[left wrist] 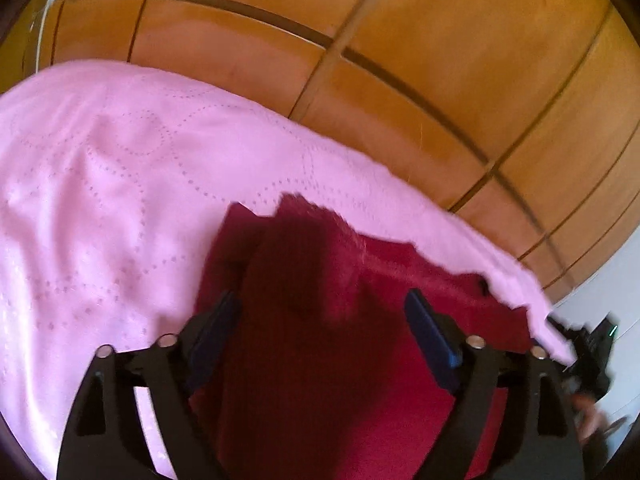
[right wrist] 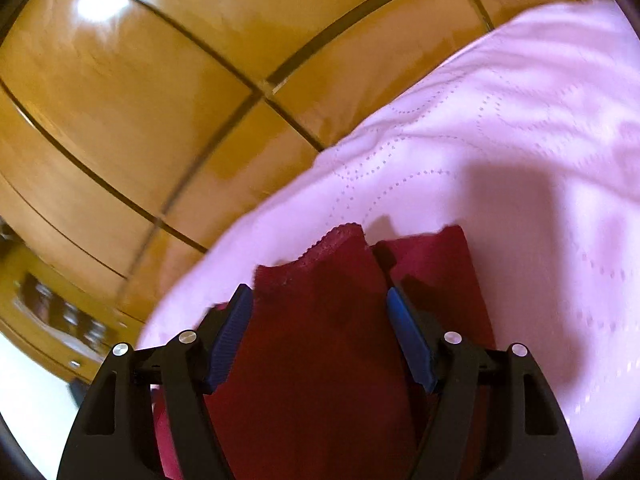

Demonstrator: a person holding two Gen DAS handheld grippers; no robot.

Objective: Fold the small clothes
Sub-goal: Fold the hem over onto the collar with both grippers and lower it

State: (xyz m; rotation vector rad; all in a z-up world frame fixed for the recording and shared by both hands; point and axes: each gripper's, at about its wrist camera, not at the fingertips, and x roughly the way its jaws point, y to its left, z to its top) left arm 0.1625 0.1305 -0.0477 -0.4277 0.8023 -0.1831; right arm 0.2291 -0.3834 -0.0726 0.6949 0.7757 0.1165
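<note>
Crimson knit fabric fills the lower middle of both wrist views: a small red garment [left wrist: 360, 360] lying on a pink quilted bedspread [left wrist: 100, 200].

In the left wrist view, the left gripper [left wrist: 324, 328] has its 2 fingers spread wide, blue pads [left wrist: 432, 332] facing inward, with the garment lying in the gap between them. Neither pad clearly presses the cloth; whether the fingertips touch it cannot be told. The garment's long axis runs from the bottom of the frame toward the upper middle, where its ragged top edge meets the pink cover. At the lower right edge of this frame a dark, blurred device [left wrist: 592, 352] shows.

In the right wrist view, the right gripper [right wrist: 320, 320] is likewise spread, its ribbed blue pads [right wrist: 232, 336] standing on either side of the red garment [right wrist: 320, 340] and gripping nothing. Here the cloth shows 2 lobes side by side, the left with a scalloped, lacy hem, a dark fold line between them. They point toward the upper middle of the frame.

The bedspread [right wrist: 500, 160] is soft and rumpled, stitched with dotted curving lines. Behind it, in the upper part of both frames, stand glossy honey-coloured wooden panels [right wrist: 140, 100] split by dark grooves.
</note>
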